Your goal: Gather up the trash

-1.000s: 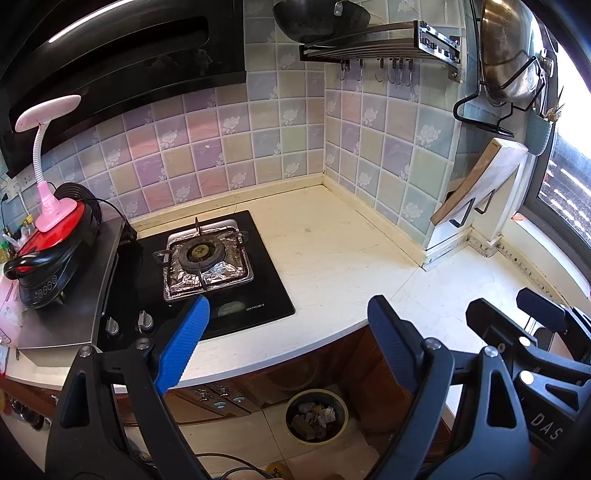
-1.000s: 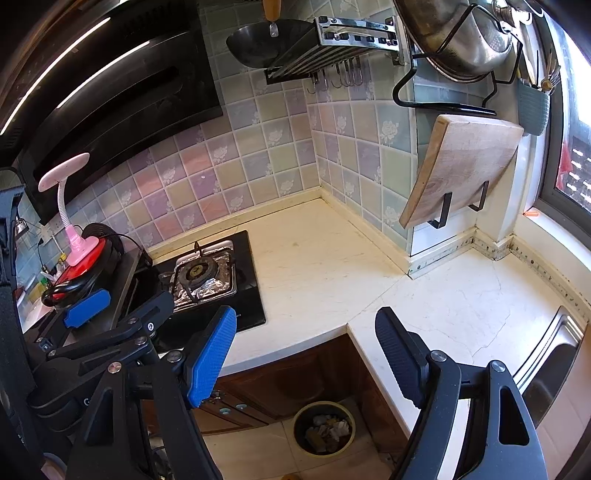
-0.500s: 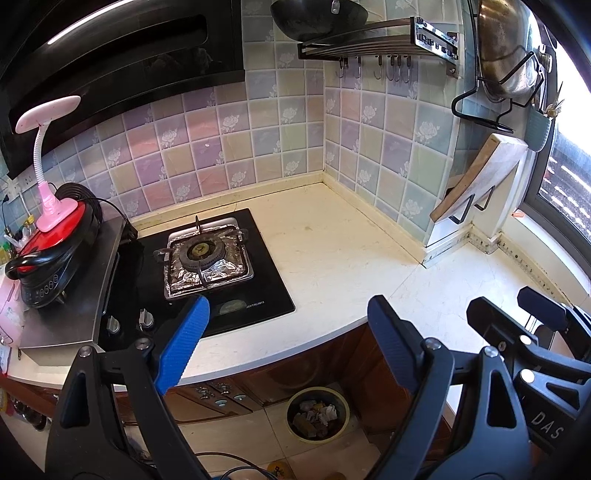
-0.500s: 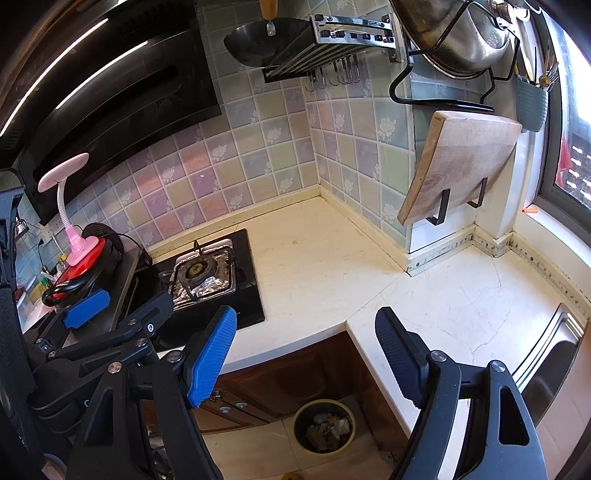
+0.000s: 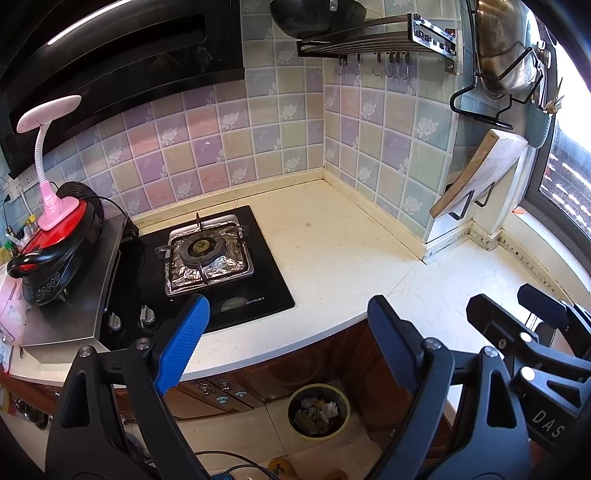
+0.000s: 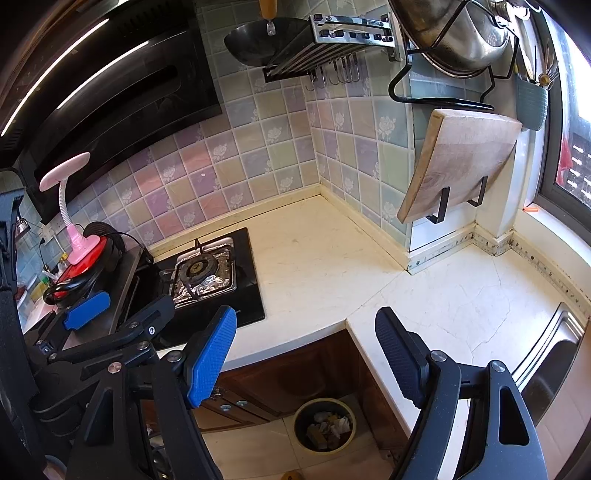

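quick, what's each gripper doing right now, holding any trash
left gripper: open, nothing between its fingers.
right gripper: open, nothing between its fingers.

Corner kitchen counter, both grippers hanging over its front edge; bin on floor below.

From the left wrist view: stove (image 5: 207, 254) at 10 o'clock on the countertop (image 5: 332, 236), foil-lined burner at its centre. Left of it, a raised metal stand (image 5: 70, 314) carrying a cooker (image 5: 55, 254), with a desk lamp (image 5: 51, 162) standing on the cooker's lid. Range hood (image 5: 122, 66) above the stove. Wall rack (image 5: 376, 37) at 12, wok (image 5: 317, 14) on top. Cutting board (image 5: 480, 173) at 2, leaning in wall brackets. Trash bin (image 5: 318, 410) at 6, on the floor before the cabinets, scraps inside. Sink (image 6: 550, 362) at 4 in the right wrist view.
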A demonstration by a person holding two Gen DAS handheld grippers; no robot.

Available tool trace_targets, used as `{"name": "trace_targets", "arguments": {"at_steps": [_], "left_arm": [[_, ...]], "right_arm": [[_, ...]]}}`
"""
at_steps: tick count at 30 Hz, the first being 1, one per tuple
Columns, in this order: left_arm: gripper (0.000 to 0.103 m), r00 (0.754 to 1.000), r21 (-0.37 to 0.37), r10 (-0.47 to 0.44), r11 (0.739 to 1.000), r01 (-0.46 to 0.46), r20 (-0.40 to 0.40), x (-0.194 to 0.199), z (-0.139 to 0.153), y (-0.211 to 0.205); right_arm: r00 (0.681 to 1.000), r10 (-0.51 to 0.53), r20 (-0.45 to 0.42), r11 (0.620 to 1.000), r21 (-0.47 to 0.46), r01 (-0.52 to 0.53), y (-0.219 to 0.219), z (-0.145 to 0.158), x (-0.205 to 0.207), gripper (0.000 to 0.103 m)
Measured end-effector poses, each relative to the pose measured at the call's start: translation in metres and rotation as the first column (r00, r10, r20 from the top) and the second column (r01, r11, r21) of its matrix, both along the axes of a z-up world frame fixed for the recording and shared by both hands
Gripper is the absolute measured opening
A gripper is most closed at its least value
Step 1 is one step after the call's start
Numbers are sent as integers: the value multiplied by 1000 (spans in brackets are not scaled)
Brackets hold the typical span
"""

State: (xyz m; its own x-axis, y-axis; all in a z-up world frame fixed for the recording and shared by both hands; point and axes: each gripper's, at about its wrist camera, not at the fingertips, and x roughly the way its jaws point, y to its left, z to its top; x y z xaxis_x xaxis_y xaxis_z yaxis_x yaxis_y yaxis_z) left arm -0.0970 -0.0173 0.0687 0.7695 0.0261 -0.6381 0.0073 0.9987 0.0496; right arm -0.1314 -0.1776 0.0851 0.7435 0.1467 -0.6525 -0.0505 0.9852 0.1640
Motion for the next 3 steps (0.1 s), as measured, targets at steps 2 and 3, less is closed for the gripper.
{"name": "trace_targets", "arguments": {"at_steps": [2, 3], "left_arm": [[86, 1000, 1, 1, 1000, -1, -1, -1, -1, 0], [86, 1000, 1, 1, 1000, -1, 0, 0, 0, 0]], "right_arm": [[1000, -1, 0, 1000, 1, 1, 1, 0, 0, 79], [1000, -1, -1, 1000, 1, 1, 1, 0, 0, 79]]}}
